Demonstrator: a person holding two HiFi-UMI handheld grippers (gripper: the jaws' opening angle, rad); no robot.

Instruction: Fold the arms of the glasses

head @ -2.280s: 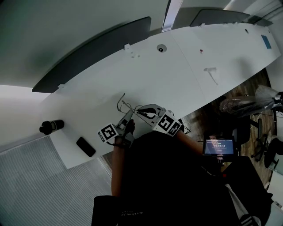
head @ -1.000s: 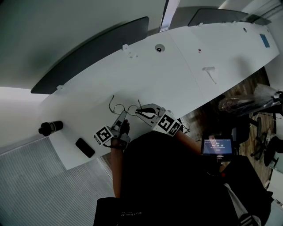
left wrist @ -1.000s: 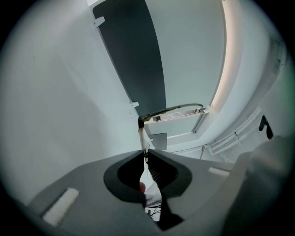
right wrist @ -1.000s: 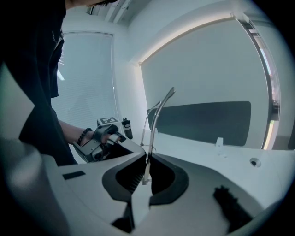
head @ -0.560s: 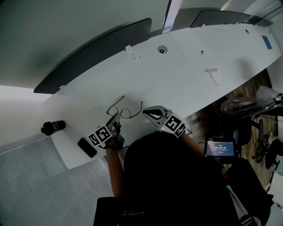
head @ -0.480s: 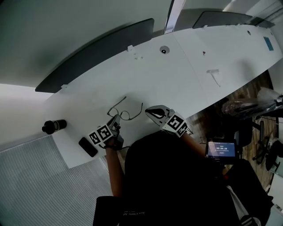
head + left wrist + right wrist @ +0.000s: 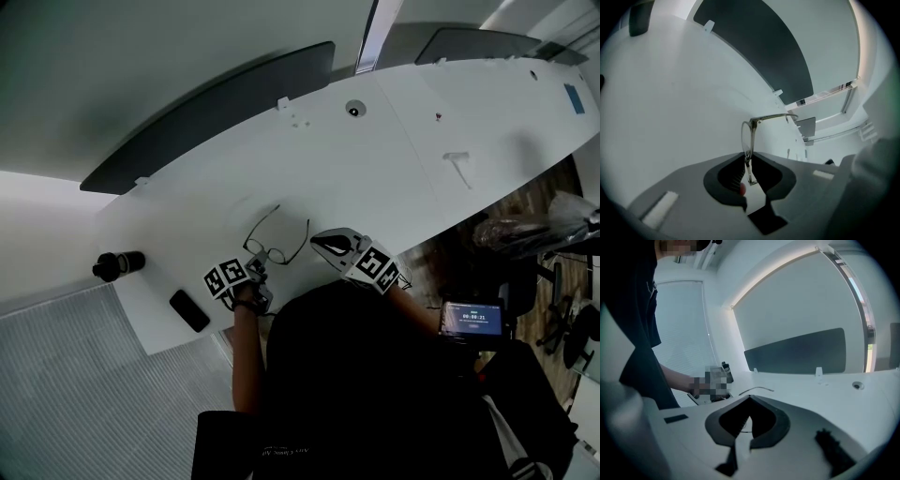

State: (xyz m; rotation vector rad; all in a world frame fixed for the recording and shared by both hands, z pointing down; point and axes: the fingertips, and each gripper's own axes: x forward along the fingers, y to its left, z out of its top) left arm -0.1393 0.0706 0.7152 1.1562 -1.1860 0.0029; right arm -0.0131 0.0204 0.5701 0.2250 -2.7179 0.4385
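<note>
The thin-rimmed glasses lie low on the white table, both arms spread out. My left gripper is at their near left corner. In the left gripper view the rim runs between the jaws, one arm pointing right. The jaws have just been opening, and a sliver of table shows beside the rim, so my left gripper is open around it. My right gripper hovers just right of the glasses, apart from them. My right gripper is open by a narrow gap, nothing in it.
A black bottle and a black phone sit at the table's left end. A long dark divider panel runs along the far edge. A round grommet and a small white piece lie further right. The near table edge is close.
The left gripper has sunk with the glasses toward the table and swung left. The right gripper, earlier at the glasses' right side, now stands clear of them.
</note>
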